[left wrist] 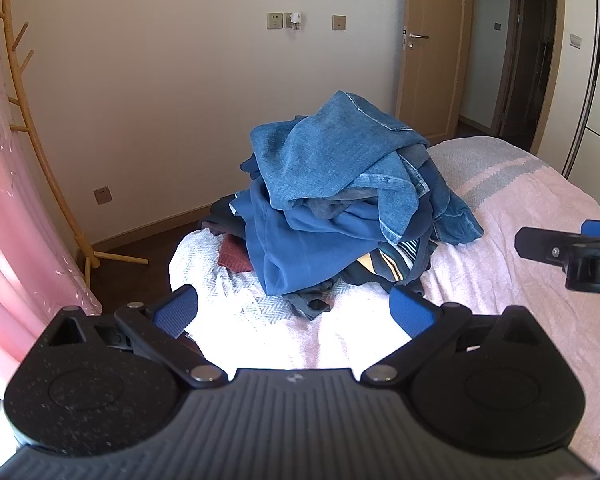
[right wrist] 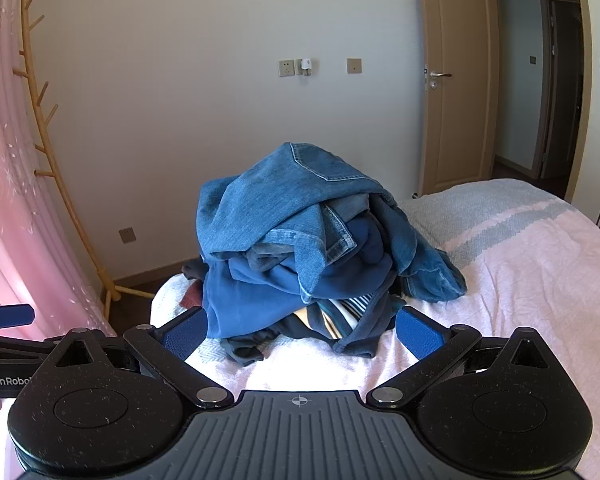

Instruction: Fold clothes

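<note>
A pile of clothes (left wrist: 340,208) (right wrist: 312,256) is sitting heaped at the foot corner of the bed (left wrist: 540,248) (right wrist: 540,264), on a pale pink cover. Blue jeans (left wrist: 340,140) (right wrist: 284,200) are lying crumpled on top, with a back pocket facing up. Under them a darker blue garment (left wrist: 296,248) (right wrist: 252,296) is spilling down the near side, and a striped piece (left wrist: 392,260) (right wrist: 340,316) is poking out beneath it. A dark red item (left wrist: 234,258) is peeking out at the pile's left edge, resting on the cover.

The left hand-held gripper (left wrist: 294,312) is hovering just short of the pile, its blue-padded fingers spread wide and gripping nothing. The right hand-held gripper (right wrist: 302,330) is hovering likewise beside it, fingers spread apart and empty, their tips flanking the pile's lower edge in its own view without clearly touching cloth.

Beyond the bed, a wooden coat rack (left wrist: 40,152) (right wrist: 56,168) is standing beside a pink curtain (left wrist: 4,200) (right wrist: 4,200), and a door (left wrist: 432,48) (right wrist: 456,80) is standing open on the right of the white wall.
</note>
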{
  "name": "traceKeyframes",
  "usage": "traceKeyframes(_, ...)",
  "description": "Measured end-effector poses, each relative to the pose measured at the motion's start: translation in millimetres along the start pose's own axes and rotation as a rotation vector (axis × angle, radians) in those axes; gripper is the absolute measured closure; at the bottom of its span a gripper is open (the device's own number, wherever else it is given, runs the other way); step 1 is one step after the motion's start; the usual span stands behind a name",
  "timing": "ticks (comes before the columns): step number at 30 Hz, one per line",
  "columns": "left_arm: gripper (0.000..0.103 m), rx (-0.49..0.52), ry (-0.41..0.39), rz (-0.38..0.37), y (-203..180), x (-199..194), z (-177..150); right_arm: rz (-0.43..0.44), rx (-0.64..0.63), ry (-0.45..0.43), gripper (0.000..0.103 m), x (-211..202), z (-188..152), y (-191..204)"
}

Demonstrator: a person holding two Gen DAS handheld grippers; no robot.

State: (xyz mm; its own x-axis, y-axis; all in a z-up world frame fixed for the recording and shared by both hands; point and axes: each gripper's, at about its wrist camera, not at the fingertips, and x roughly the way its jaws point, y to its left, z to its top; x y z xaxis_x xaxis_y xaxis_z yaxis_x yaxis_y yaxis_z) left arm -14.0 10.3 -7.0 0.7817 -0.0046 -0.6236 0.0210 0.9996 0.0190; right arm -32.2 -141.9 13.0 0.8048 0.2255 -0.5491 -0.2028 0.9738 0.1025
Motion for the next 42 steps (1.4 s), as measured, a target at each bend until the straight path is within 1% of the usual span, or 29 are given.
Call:
traceKeyframes(16, 0.003, 0.000, 0.002, 0.006, -3, -3, -1, -0.006, 0.013, -0.013, 0.000, -2, -1, -4)
traceKeyframes(20, 0.003, -0.008, 0.007, 0.010, -2, -2, -2, -0.011, 0.034, -0.018, 0.000, -2, -1, -9)
traceKeyframes(25, 0.003, -0.019, 0.017, 0.017, -5, -2, -7, -0.003, 0.028, -0.066, 0.000, -10, -5, -15)
traceKeyframes(28, 0.003, -0.020, 0.017, 0.010, -9, -4, -10, 0.004, -0.033, -0.050, 0.000, -11, -8, -15)
traceKeyframes(30, 0.003, -0.030, 0.007, -0.010, -10, -6, -11, 0.000, -0.076, -0.043, 0.000, -12, -12, -15)
traceKeyframes(32, 0.003, -0.030, -0.008, -0.024, -10, -8, -11, 0.002, -0.076, -0.053, 0.000, -15, -15, -19)
traceKeyframes(34, 0.003, -0.022, -0.025, -0.029, -9, -10, -11, 0.007, -0.034, -0.075, 0.000, -19, -15, -28)
traceKeyframes(36, 0.003, 0.003, -0.037, -0.021, -7, -9, -10, 0.027, 0.002, -0.086, 0.000, -22, -13, -37)
traceKeyframes(38, 0.003, 0.060, -0.039, -0.013, -6, -3, -8, 0.030, 0.005, -0.079, 0.000, -21, -10, -44)
traceKeyframes(40, 0.003, 0.145, -0.047, -0.004, -7, 7, -4, 0.022, -0.015, -0.079, 0.000, -19, -7, -47)
traceKeyframes(42, 0.003, 0.246, -0.068, -0.006, -6, 21, 1, 0.016, -0.031, -0.096, 0.001, -16, -2, -49)
